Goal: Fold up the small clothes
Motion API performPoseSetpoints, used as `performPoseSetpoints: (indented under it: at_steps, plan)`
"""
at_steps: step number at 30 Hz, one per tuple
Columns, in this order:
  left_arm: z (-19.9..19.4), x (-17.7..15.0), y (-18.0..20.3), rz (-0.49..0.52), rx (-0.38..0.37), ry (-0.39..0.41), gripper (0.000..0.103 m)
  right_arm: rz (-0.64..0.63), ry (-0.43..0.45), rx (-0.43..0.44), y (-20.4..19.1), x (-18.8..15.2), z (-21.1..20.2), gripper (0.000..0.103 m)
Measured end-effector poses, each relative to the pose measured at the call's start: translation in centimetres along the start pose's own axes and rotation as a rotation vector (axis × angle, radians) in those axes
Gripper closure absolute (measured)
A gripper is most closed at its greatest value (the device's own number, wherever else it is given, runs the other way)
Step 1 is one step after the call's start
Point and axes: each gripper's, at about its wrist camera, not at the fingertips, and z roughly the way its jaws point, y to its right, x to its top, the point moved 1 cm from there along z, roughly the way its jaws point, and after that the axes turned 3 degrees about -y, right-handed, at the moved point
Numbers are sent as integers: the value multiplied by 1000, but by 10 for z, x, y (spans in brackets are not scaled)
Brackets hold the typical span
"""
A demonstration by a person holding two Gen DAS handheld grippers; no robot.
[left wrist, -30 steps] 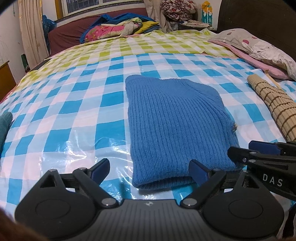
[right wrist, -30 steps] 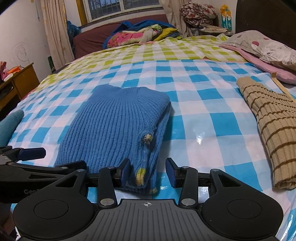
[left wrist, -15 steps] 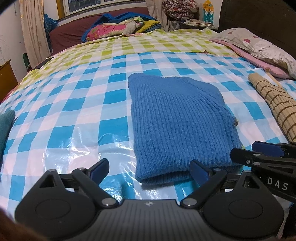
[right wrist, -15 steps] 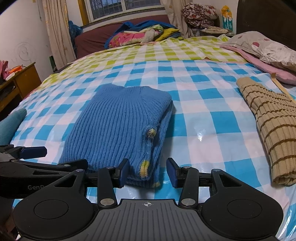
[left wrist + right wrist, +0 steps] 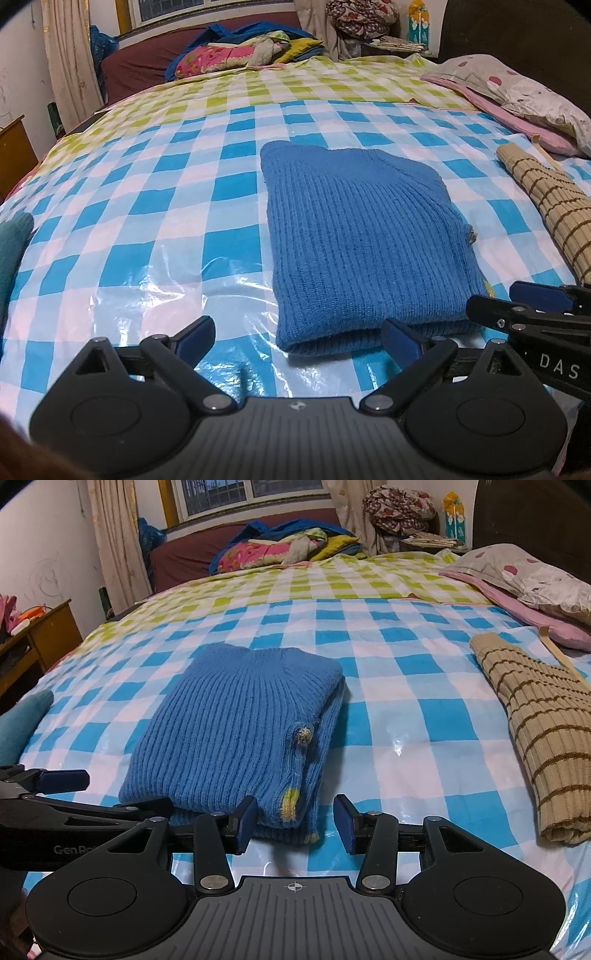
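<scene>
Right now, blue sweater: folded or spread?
Folded. The blue sweater lies as a compact rectangle on the bed, with stacked layers showing along its right and near edges. Neither hand-held gripper holds it.

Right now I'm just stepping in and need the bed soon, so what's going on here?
A person is folding small clothes on the bed with a handheld gripper in each hand. A blue sweater lies folded flat on the checked cover. The left gripper and the right gripper are both open at its near edge, holding nothing. A striped tan sweater lies to the right.
</scene>
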Motion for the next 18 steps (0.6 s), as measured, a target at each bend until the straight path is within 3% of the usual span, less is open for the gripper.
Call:
performPoseSetpoints:
  at_steps: [18]
  plan:
    - [-9, -16, 1, 8, 16, -1, 0, -5, -13, 9, -6, -14, -13, 54]
